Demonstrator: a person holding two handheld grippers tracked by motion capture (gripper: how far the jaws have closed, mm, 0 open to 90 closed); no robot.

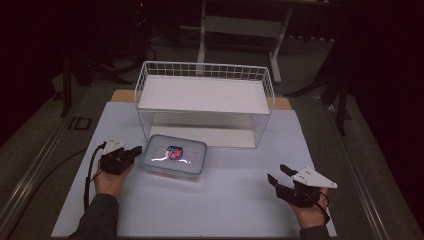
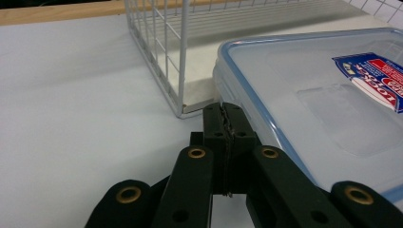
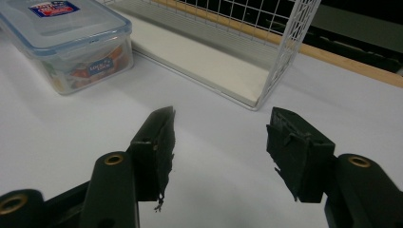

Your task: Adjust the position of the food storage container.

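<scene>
Nearest the person, the right claw hovers over bare tabletop, its jaws apart with nothing between them, well away from the work. The left claw has its jaws pressed together on nothing, tips just beside the near left corner of the lidded plastic box, perhaps touching it. The box sits on the tabletop in front of the white wire shelf. Judging by this, nothing is gripped yet, and moving the box is all left to do.
</scene>
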